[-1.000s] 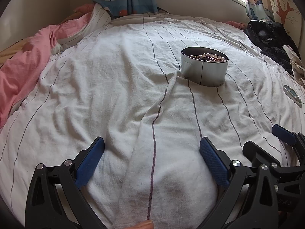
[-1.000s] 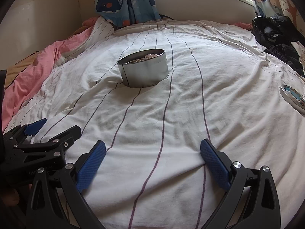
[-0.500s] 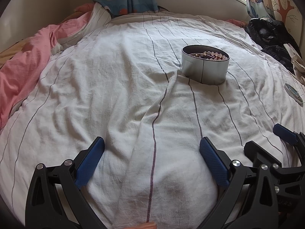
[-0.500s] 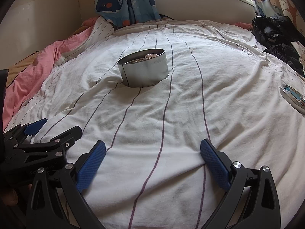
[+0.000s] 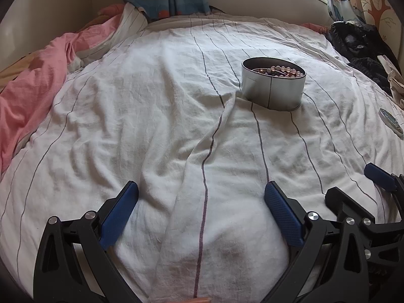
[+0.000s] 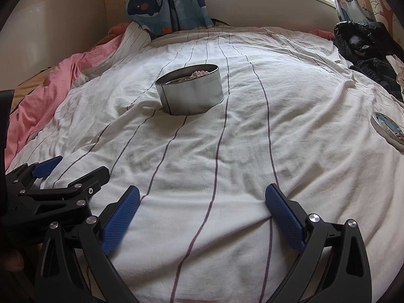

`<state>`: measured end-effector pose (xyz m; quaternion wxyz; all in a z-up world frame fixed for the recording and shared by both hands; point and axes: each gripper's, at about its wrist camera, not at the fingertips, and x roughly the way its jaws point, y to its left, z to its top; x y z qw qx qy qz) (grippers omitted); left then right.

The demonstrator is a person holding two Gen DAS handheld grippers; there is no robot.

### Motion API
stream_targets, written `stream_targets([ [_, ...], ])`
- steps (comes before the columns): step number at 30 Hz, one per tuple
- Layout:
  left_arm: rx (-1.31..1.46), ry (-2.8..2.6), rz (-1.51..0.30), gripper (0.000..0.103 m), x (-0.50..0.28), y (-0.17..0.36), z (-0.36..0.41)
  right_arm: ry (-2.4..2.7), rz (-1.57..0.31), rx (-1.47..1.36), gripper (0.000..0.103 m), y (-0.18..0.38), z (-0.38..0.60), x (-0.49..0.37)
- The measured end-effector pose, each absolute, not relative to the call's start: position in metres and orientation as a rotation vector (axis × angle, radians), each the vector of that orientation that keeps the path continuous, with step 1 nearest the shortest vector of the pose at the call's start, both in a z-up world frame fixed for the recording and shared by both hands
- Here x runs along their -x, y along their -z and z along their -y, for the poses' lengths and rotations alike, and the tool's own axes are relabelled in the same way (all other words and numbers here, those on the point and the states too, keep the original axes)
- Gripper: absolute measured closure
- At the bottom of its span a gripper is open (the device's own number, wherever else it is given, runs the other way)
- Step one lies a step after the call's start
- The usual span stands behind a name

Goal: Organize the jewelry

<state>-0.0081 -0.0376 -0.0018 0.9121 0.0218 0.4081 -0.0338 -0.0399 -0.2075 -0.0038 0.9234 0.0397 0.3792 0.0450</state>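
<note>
Pink bedding (image 5: 30, 80) lies left of the metal tin (image 5: 273, 85), which holds the beaded jewelry (image 5: 280, 70) (lid (image 6: 388, 130) well to its right). Left gripper (image 5: 202, 210) and right gripper (image 6: 202, 209) hover before the tin, both spread wide and empty. The soft sheet (image 5: 151, 101) could let the tin tip if nudged, spilling beads.

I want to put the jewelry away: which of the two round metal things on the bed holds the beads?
The tall open tin mid-bed; beads show inside its rim. The other, a flat lid with a blue picture, lies far right.
</note>
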Motion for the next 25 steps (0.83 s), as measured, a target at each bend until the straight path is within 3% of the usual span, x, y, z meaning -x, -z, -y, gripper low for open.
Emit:
stream_targets([
  [25, 0.030, 0.028, -0.817, 0.007, 0.015, -0.013, 0.017, -0.084, -0.777, -0.091, 0.008, 0.005, 0.212, 0.040],
])
